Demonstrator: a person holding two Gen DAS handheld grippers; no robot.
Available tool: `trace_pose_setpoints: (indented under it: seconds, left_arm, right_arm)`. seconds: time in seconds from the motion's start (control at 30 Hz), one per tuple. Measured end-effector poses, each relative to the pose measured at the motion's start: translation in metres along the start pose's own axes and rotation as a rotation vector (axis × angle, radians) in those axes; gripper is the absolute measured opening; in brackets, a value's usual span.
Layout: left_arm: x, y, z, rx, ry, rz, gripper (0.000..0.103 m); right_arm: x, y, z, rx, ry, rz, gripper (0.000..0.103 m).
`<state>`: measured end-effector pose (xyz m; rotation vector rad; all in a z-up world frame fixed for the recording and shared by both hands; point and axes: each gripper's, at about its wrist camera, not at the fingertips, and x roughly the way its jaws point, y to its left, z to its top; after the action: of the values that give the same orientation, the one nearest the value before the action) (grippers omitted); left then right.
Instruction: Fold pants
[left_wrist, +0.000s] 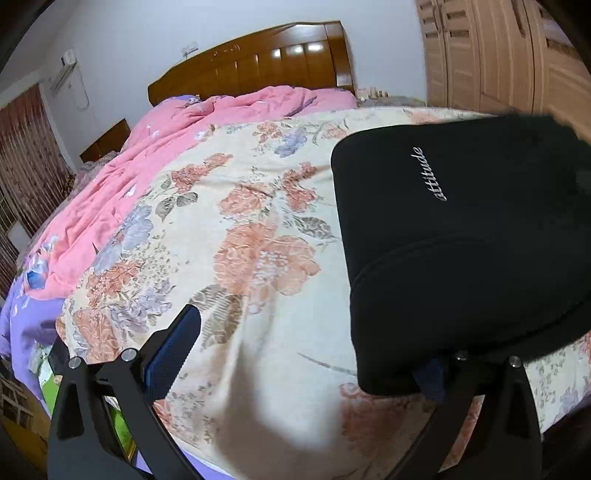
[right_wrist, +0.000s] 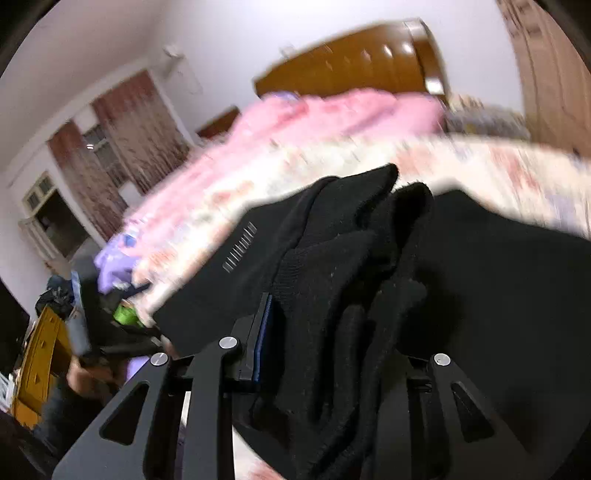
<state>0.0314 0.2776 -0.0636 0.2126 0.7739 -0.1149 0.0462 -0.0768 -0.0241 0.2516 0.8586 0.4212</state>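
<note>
Far left in the left wrist view lies a rumpled pink quilt (left_wrist: 122, 184), then the cream floral bedspread (left_wrist: 229, 236) that covers the near part of the bed. On it, right of centre, sit the black pants (left_wrist: 461, 240), already doubled into a thick block with white lettering on top.

The left tongs (left_wrist: 306, 365) stand wide apart. The left finger's blue pad is clear of any cloth, while the right finger sits at the near edge of the pants, partly hidden under the fabric. They grip nothing.

In the right wrist view, which is smeared by motion, the right tongs (right_wrist: 332, 332) have a bunch of the black pants (right_wrist: 351, 266) gathered between the fingers; the cloth fills the gap and rises ahead of them, so they appear clamped on it. This gripper is angled forward and down over the garment, just above the bed.

Judged from this, the fold looks partly made, with one end being carried over the block. The next move probably calls for laying that end flat on the stack, edges aligned, before letting go.
</note>
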Motion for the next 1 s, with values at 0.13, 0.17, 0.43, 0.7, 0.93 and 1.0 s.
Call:
trace_pose_setpoints:
  seconds: [0.13,0.17,0.43,0.7,0.93,1.0]
  left_arm:
    - [0.001,-0.001,-0.001,-0.006,0.013,0.009,0.102]
    - [0.0,-0.001,-0.001,-0.007,0.014,0.01,0.102]
    - [-0.002,0.006,0.0,-0.083,0.027,0.011,0.102]
    - [-0.028,-0.01,-0.005,0.096,0.042,0.051,0.101]
    - [-0.089,-0.006,0.026,0.083,-0.061,-0.106,0.101]
    - [-0.078,-0.015,0.052,0.055,-0.077,-0.127,0.101]
  right_arm:
    - [0.009,-0.019,-0.012,0.086,0.015,0.045,0.033]
    - [0.008,-0.013,-0.012,0.071,0.014,0.04,0.033]
    - [0.007,-0.012,-0.009,0.058,0.008,0.069,0.033]
    - [-0.014,-0.025,-0.01,0.074,0.06,-0.006,0.042]
    - [-0.045,0.003,-0.001,-0.175,-0.027,-0.213,0.055]
    - [-0.032,0.024,0.007,-0.266,-0.02,-0.174,0.055]
